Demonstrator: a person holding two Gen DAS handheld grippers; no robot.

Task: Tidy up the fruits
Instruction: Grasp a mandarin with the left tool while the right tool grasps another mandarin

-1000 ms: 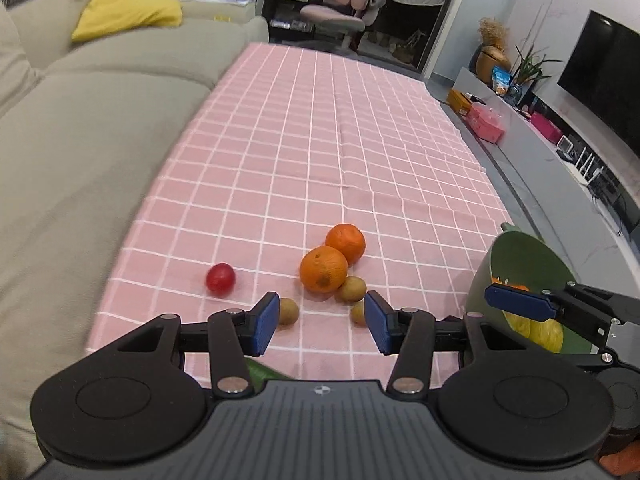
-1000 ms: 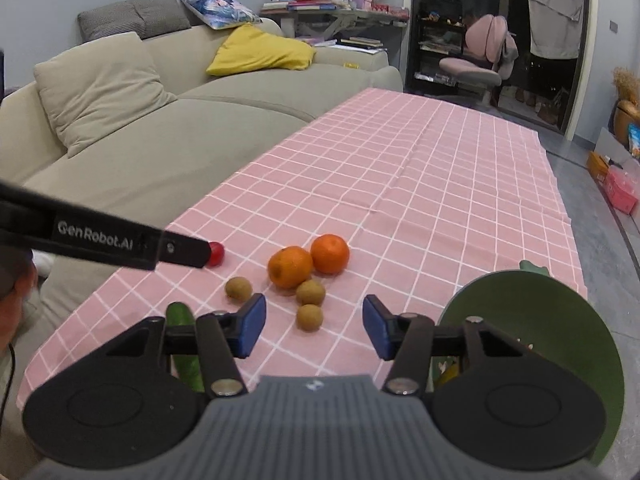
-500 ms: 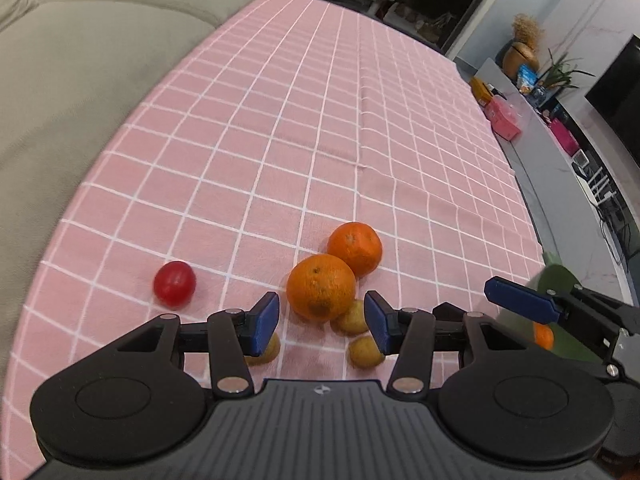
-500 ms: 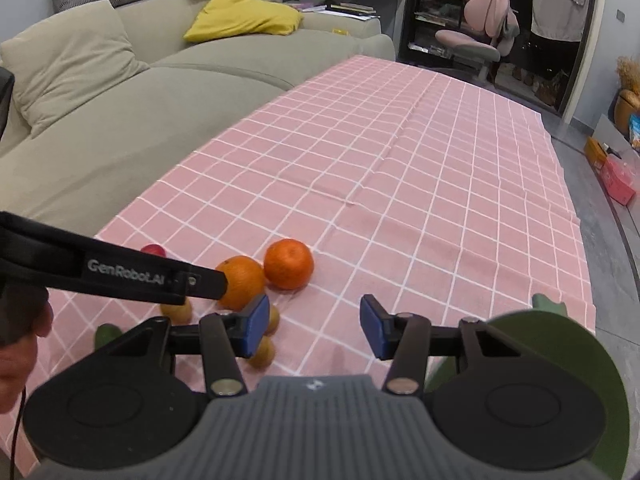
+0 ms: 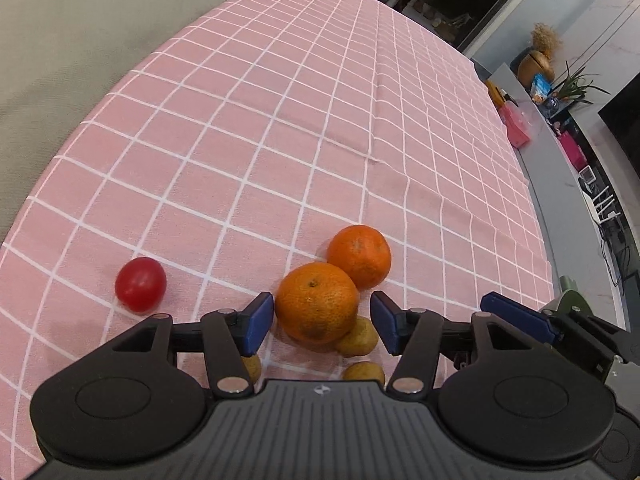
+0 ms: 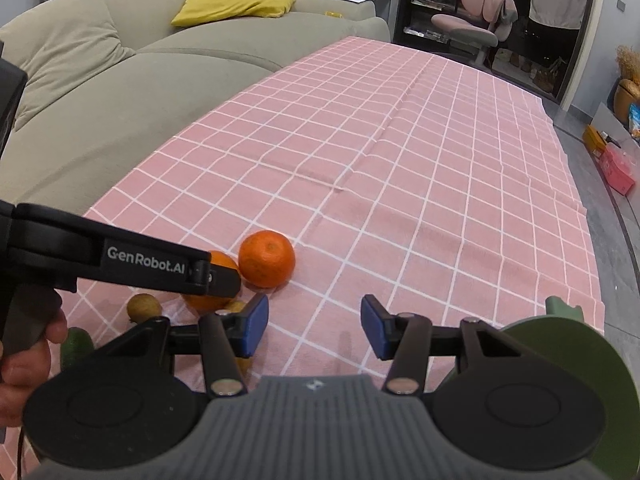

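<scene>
Two oranges lie touching on the pink checked cloth: the near orange [image 5: 316, 302] and the far orange [image 5: 359, 255]. My left gripper [image 5: 322, 323] is open, its blue pads on either side of the near orange, just short of touching. Small brown kiwis [image 5: 358, 342] lie under and beside it. A red tomato [image 5: 140, 283] sits to the left. My right gripper [image 6: 314, 327] is open and empty over bare cloth, right of the far orange [image 6: 267, 258]. The left gripper's finger hides part of the near orange [image 6: 218, 266].
A green bowl [image 6: 560, 340] stands at the cloth's right edge by my right gripper. A green cucumber end [image 6: 76, 344] and a kiwi [image 6: 143, 307] lie at the near left. A beige sofa [image 6: 120, 92] runs along the left side.
My left gripper has moved forward and down, so the near orange now sits between its open pads. My right gripper has shifted slightly left and lower over the cloth.
</scene>
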